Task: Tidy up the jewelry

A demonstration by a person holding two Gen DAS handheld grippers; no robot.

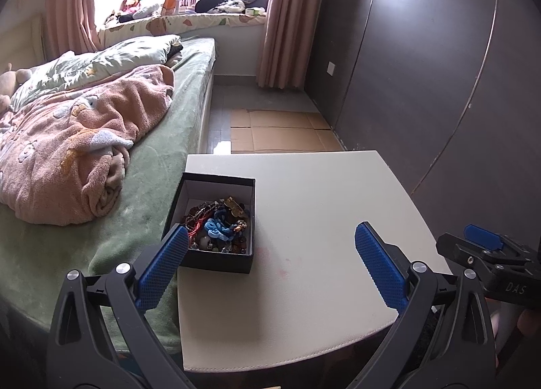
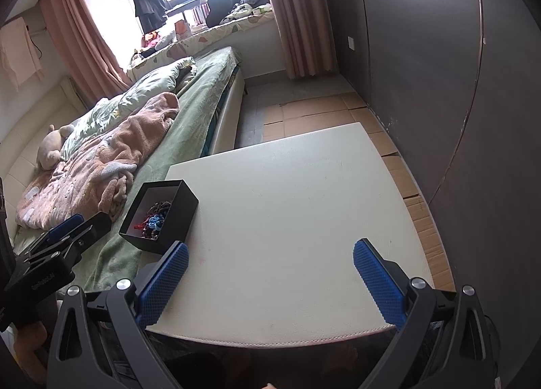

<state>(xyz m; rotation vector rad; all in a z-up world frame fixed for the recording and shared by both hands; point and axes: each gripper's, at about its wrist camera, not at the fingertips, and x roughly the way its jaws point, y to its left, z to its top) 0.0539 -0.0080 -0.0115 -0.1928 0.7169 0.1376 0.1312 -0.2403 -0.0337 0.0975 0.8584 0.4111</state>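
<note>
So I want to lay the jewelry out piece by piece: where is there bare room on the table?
The white table is bare from the black box across to its right and far edges. Only the left edge, by the bed, is crowded.

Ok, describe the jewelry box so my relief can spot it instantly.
Find the white table beside the bed. On its bed-side edge sits a small black open box, the only thing standing there, white inside and heaped with tangled beads and blue cord.

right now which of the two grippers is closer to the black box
The left gripper: its left finger overlaps the near corner of the black box of jewelry. The right gripper hovers over bare white table, jaws open.
</note>
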